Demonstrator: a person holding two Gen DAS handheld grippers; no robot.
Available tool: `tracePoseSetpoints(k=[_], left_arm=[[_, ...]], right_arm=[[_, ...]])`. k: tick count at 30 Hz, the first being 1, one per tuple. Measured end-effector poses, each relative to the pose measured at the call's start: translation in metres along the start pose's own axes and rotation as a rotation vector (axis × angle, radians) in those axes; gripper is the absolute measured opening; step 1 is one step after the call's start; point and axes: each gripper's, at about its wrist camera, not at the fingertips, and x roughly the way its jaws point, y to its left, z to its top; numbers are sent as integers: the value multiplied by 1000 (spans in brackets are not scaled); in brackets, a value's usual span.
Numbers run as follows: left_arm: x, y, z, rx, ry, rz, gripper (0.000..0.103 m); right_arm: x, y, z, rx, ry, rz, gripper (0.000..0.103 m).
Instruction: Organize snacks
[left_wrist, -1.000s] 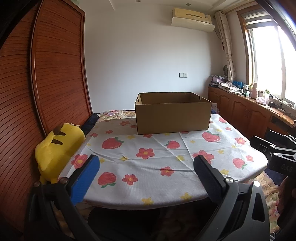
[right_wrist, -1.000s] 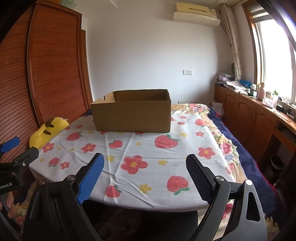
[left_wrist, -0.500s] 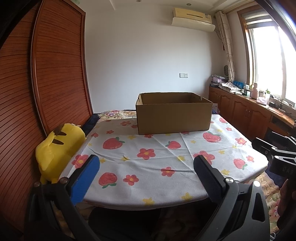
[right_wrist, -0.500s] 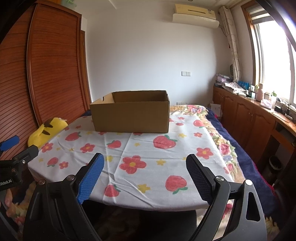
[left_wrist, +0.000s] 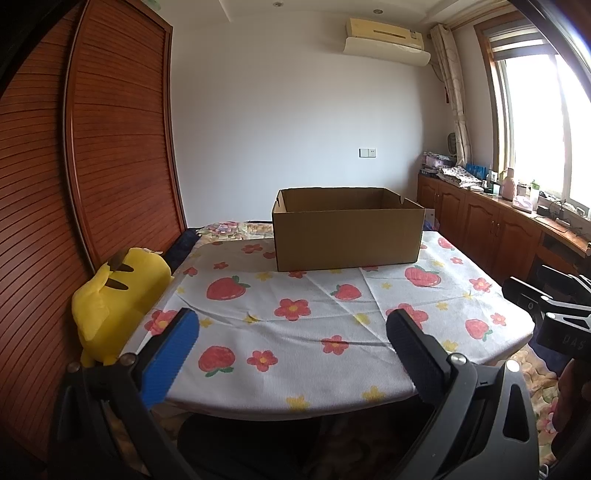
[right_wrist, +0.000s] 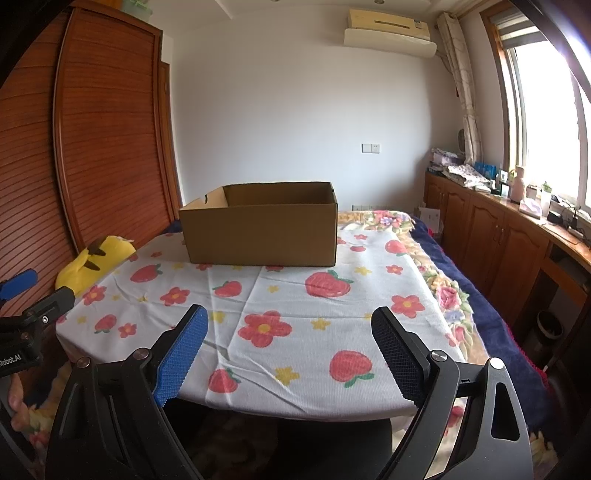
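Cardboard is what you face: an open-topped box (left_wrist: 347, 236) stands on the far half of the table (left_wrist: 295, 332), on a white cloth (right_wrist: 295, 295) printed with strawberries and flowers. From these low views its inside is hidden, so you cannot tell what it holds, and no snack shows on the cloth. Your left gripper (left_wrist: 291, 345) hangs over the near edge, jaws wide apart, nothing between the pads. Your right gripper (right_wrist: 290, 341) does the same further right, jaws equally wide and empty. Both are well apart from the box. At the table's left edge, against the wooden door (left_wrist: 110, 155), lies a yellow plush (left_wrist: 114, 295). Cabinets (right_wrist: 491, 236) run under the window on the right.
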Motion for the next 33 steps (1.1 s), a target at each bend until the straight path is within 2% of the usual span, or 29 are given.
tracePoseSetpoints(k=[33], left_arm=[[-6,0,4,-4,-5,4,102]], right_arm=[[0,-2,1,8,4,-2,92]])
